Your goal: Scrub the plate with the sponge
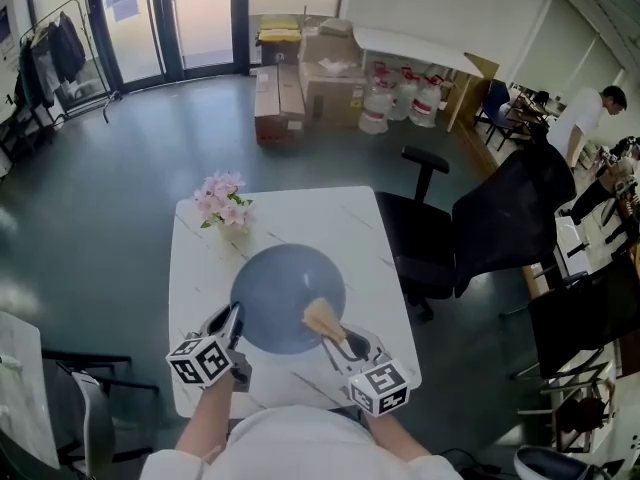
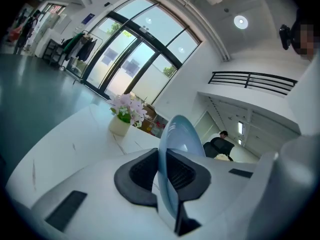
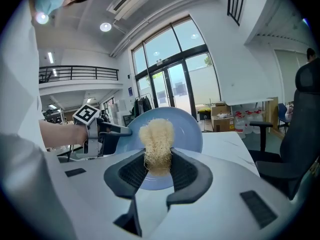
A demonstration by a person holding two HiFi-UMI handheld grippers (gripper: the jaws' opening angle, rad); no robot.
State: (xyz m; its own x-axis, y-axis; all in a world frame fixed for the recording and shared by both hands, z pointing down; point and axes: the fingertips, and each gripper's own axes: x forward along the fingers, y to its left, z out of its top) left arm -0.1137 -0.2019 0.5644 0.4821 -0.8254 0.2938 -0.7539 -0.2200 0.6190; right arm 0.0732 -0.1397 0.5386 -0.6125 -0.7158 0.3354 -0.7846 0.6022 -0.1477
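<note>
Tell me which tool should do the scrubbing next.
Right. The right tool grips the sponge at the plate's face; the left tool is clamped on the plate's rim, holding it.

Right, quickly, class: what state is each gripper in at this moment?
Left gripper: closed, holding the plate by its rim.
Right gripper: closed, holding the sponge.

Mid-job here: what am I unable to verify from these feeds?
- Whether sponge touches plate: sponge covers the gap in right gripper view; too small in head view.
- Plate's lower part: behind the right claw in right gripper view.
- Plate's face: only edge-on in left gripper view, held in the left claw.
</note>
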